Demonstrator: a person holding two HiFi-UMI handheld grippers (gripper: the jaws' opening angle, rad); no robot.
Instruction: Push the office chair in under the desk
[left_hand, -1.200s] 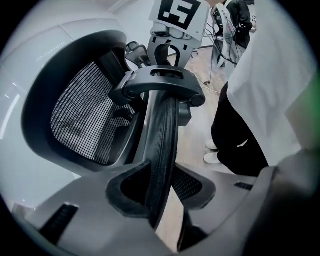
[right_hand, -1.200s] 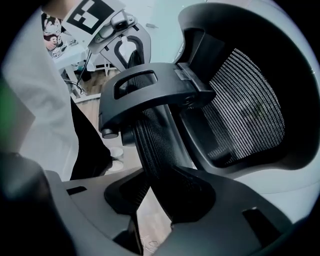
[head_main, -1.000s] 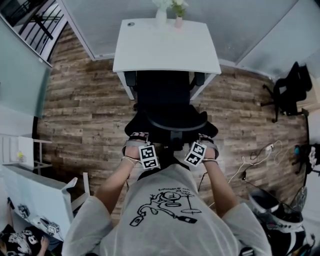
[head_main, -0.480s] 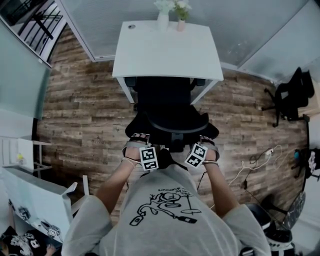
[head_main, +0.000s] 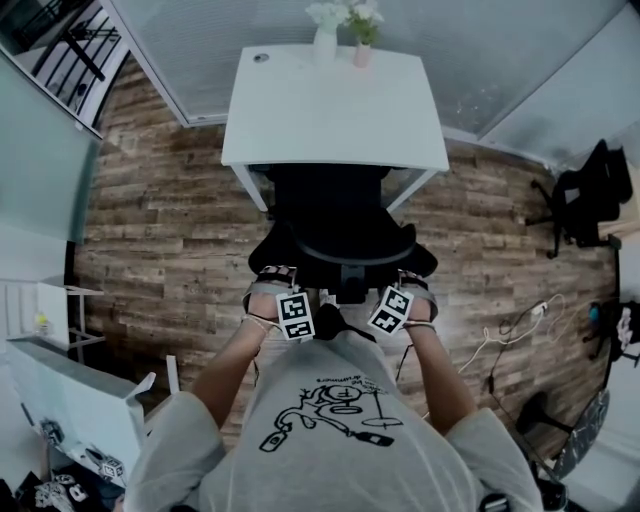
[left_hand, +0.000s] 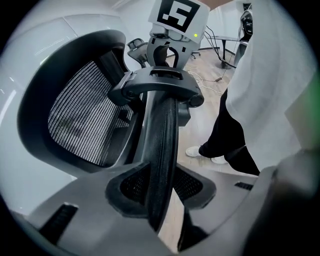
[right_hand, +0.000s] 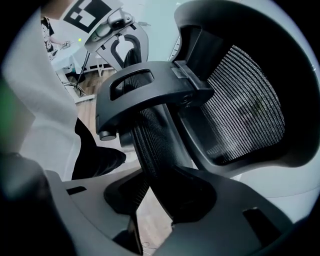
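At six o'clock, nearest the camera, the left gripper (head_main: 273, 277) and right gripper (head_main: 413, 280) each pinch an end of the headrest (head_main: 352, 250) in their jaws. Beyond, the chair (head_main: 330, 195) sits partly under the white counter (head_main: 335, 105) at twelve o'clock, with vases (head_main: 325, 42) at the counter's far edge.

One white desk (head_main: 335, 110), two office chairs (head_main: 340, 215) (head_main: 585, 190), two vases (head_main: 325, 42) (head_main: 360, 52), two claws (head_main: 274, 274) (head_main: 412, 279), one person (head_main: 340, 430)

Even, soft light, muted colour; the white bench (head_main: 335, 110) is brightest. Fisheye bending warps every edge, and both gripper views have black rims.
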